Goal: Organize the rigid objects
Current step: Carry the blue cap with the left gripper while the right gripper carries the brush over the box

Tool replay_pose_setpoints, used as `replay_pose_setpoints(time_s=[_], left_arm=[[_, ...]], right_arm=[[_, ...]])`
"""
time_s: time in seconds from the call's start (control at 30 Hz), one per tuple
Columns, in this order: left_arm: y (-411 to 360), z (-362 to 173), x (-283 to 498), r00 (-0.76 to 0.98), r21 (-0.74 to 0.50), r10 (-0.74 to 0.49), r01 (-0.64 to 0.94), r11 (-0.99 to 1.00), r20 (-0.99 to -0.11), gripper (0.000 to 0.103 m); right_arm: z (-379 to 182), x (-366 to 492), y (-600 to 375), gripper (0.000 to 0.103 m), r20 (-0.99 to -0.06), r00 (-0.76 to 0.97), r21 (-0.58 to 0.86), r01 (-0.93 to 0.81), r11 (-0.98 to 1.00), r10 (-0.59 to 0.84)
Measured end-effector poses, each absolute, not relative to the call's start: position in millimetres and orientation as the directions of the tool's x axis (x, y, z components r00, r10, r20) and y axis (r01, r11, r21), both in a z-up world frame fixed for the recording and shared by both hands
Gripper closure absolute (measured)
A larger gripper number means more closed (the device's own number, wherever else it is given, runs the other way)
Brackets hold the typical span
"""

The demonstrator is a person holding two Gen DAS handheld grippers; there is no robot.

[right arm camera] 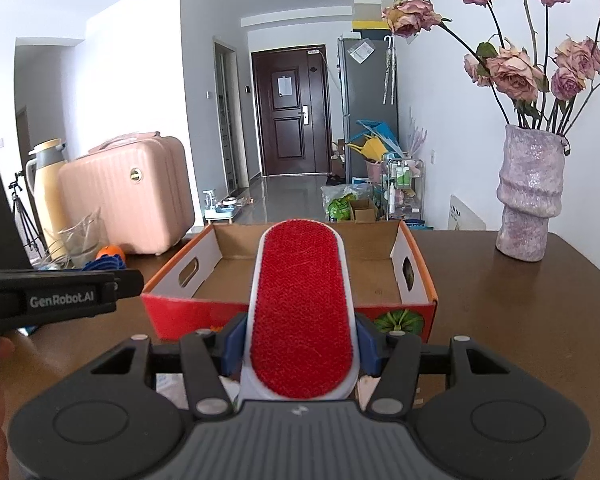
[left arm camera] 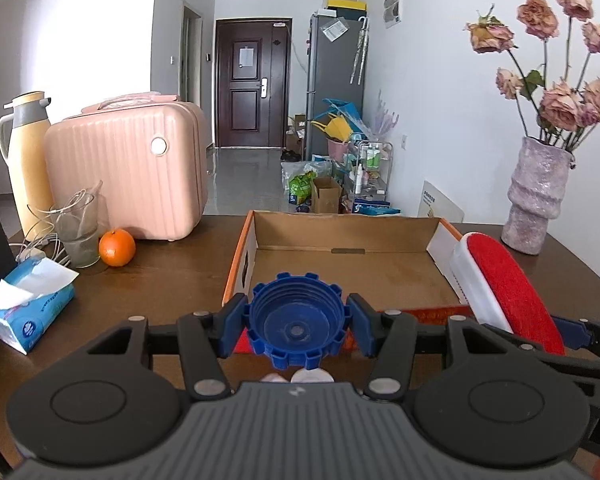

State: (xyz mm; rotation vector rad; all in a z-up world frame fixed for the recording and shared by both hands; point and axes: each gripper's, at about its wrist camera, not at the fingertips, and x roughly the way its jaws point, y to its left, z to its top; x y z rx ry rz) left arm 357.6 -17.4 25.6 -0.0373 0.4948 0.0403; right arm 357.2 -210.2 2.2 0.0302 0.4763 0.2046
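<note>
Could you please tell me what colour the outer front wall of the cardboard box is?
Red, on the cardboard box, with orange edges; the right wrist view shows it best.

One cardboard box, one blue cap, one lint brush, one orange, one vase, one suitcase

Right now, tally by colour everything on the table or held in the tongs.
Blue: 2, cap, tissue pack
Red: 1, lint brush
Orange: 2, fruit, box
Pink: 2, case, vase
Cream: 1, flask
Clear: 1, glass
Total: 9
</note>
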Motion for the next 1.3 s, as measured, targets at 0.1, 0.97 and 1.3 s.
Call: replay_pose_setpoints(time_s=[0.1,0.97,1.3], left_arm=[[-17.1,29.0,369.7,0.881,-0.034,0.036,-0.058,0.998,-0.472,0.047],[-14.8,16.2,477.3,0.841,-0.046,0.049,-0.088,0.995,-0.539,0.047],[-17.4,10.0,505.7,0.823,-0.027,0.056,-0.086,0.996,-0.566,0.047]], right_arm=[[4.9,371.4,-208.3,0.048,-0.454,0.872,0.065,-0.174,0.983,0.184],[-5.0,486.9,-199.3,0.048,-0.516,0.843,0.114,-0.111,0.987,0.155],[-11.0,515.2,-196.3,0.048,-0.552,0.823,0.101,-0.093,0.991,0.133]])
